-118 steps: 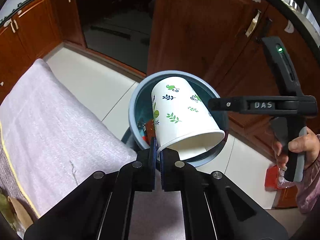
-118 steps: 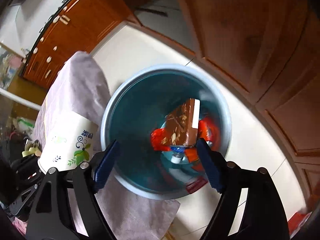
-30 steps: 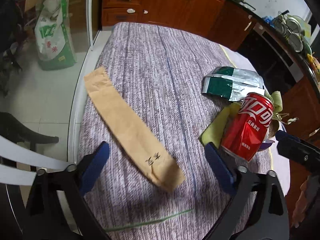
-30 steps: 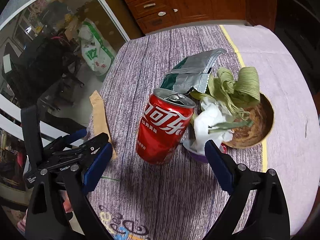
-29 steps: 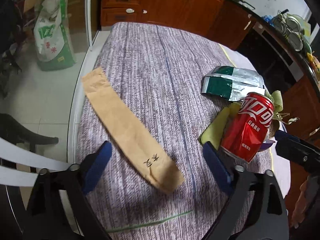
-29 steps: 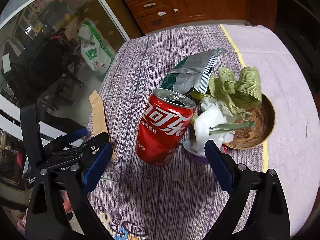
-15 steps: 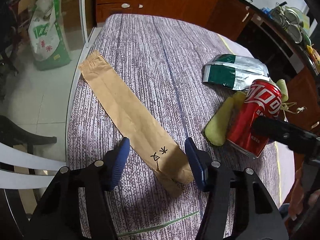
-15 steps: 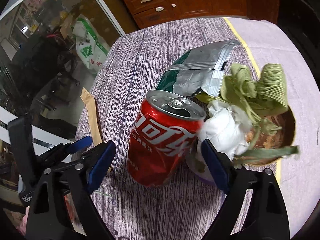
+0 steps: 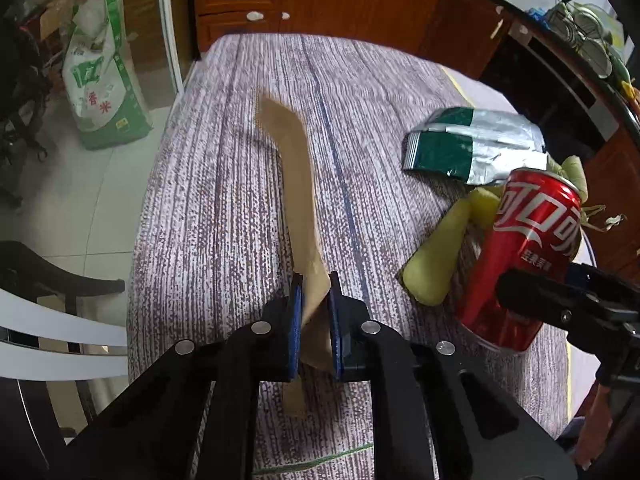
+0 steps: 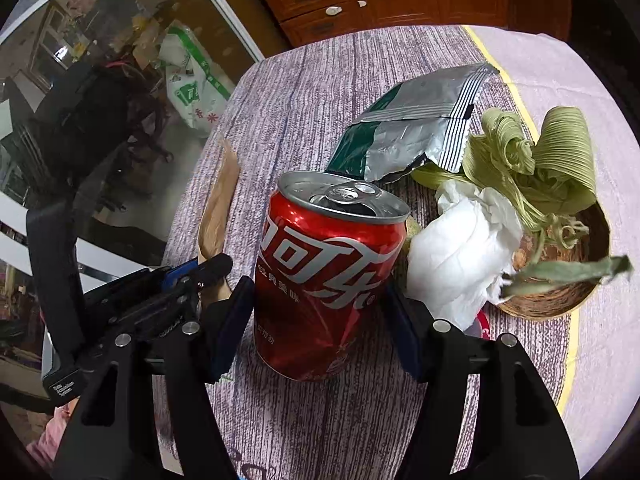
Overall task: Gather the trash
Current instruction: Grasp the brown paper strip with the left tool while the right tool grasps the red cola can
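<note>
Left gripper (image 9: 314, 312) now clamped on brown paper sleeve (image 9: 298, 184), wide open a second ago; we note right gripper (image 10: 320, 312) closing around red can (image 10: 324, 276), pads not yet touching. Both ready for bin.

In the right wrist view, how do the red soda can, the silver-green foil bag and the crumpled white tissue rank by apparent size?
1. Red soda can, though it is nearest the camera.
2. Silver-green foil bag.
3. Crumpled white tissue, close to the bag; unsure.

wrist views, downward, close, sharing can (image 9: 524, 256)
</note>
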Tool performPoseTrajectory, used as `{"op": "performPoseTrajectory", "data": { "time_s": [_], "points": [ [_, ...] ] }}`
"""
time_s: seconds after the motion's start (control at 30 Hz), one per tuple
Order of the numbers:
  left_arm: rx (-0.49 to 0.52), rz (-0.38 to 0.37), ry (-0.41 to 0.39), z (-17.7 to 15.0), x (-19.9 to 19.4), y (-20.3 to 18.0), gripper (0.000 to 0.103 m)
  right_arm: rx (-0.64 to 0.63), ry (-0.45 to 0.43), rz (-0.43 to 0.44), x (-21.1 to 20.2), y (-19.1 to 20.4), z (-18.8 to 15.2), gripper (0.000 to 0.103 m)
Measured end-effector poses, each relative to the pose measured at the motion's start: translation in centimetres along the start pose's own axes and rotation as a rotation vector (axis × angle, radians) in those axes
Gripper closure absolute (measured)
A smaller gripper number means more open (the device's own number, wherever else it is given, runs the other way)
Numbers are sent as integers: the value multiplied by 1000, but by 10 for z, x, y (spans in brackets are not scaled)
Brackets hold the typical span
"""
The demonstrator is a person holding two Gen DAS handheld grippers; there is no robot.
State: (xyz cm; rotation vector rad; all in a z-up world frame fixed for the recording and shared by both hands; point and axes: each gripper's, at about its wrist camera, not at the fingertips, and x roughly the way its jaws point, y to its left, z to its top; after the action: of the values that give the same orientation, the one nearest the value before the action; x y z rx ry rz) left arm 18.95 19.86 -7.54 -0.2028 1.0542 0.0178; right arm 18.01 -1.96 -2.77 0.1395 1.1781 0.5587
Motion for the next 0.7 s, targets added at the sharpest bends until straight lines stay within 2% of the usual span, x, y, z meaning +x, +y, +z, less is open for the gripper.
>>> {"op": "performPoseTrajectory", "data": {
  "time_s": [0.03, 0.07, 0.43, 0.7],
  "points": [
    [3, 2, -10, 0, -3, -1, 96, -4, -4, 2, -3, 0, -1, 42],
    [7, -1, -21, 0, -7, -2, 97, -6, -9, 5, -5, 0, -2, 42],
    [46, -37, -61, -1, -47, -19, 97, -3, -70, 49, -47, -8, -6, 42],
    [141, -98, -141, 12, -91, -70, 97, 33, -189, 51, -111, -33, -12, 42]
  ]
}}
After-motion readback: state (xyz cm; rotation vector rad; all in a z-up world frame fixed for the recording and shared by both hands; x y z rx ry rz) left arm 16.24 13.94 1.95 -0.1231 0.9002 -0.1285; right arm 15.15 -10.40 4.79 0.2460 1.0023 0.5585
